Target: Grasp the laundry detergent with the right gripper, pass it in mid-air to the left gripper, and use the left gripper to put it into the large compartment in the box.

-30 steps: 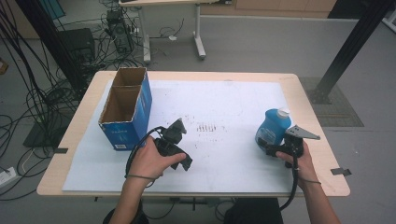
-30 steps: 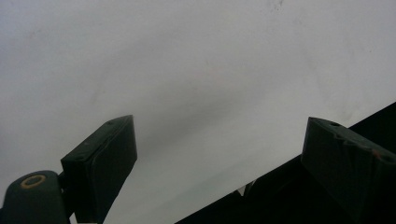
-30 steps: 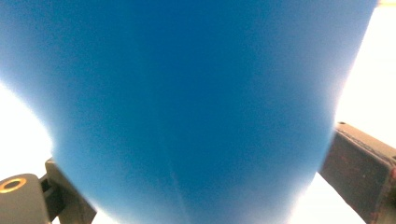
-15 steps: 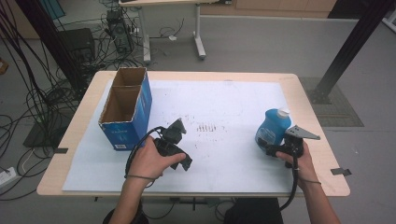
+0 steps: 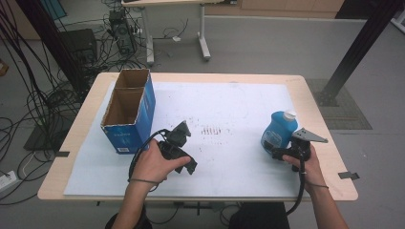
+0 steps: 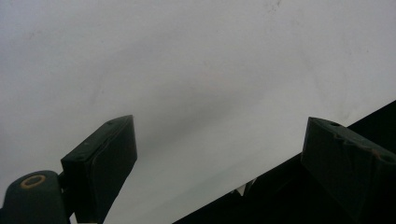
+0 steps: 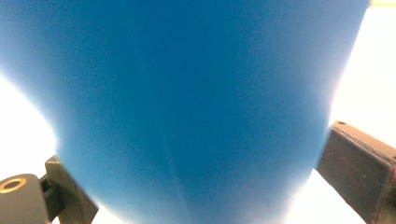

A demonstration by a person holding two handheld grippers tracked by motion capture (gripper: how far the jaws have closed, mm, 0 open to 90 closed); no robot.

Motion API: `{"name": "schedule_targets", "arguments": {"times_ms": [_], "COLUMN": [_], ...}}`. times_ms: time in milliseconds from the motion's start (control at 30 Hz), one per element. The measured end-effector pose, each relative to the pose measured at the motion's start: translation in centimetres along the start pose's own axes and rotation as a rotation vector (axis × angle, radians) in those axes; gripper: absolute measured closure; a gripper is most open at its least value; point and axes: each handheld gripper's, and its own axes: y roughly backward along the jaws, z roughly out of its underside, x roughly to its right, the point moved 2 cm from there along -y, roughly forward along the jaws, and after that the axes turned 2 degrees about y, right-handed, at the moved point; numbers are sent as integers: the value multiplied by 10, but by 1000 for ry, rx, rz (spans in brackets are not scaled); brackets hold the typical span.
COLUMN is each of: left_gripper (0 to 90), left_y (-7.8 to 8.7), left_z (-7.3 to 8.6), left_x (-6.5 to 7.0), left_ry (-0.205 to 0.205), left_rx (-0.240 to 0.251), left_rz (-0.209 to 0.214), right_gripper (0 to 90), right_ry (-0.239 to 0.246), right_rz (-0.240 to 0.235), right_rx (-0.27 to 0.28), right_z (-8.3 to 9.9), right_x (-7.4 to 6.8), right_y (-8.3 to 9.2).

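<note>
Grey floor strewn with cables surrounds our wooden table [image 5: 86,125], most of its top covered by a white sheet [image 5: 234,109]. From the high view, a blue cardboard box [image 5: 130,110], open and split into two compartments, stands near the table's left edge. Our left hand [image 5: 154,164] holds the left gripper [image 5: 180,143] low over the sheet toward the front edge, just right of the box. Near the right edge a blue bottle [image 5: 276,132] with a white cap stands upright, and our right hand [image 5: 305,162] keeps the right gripper [image 5: 282,151] at its base. In the left gripper view, the left gripper [image 6: 215,154] has its jaws spread wide over bare white sheet [image 6: 187,70], holding nothing. In the right gripper view, the right gripper [image 7: 187,186] brackets the blue bottle [image 7: 187,93], both jaws against its sides, gripping it.
</note>
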Motion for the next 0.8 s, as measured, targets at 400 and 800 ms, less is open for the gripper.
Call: {"name": "schedule_targets", "arguments": {"times_ms": [400, 800], "left_gripper": [109, 109], "left_y": [0, 0], "left_z": [0, 1], "left_x": [0, 0], "left_ry": [4, 5], "left_rx": [-1, -1], "left_rz": [-3, 0], "right_gripper": [56, 49], "right_ry": [2, 1], "right_rz": [-2, -5], "right_rx": [3, 5], "right_z": [0, 0], "right_x": [0, -1], "right_y": [-1, -1]}}
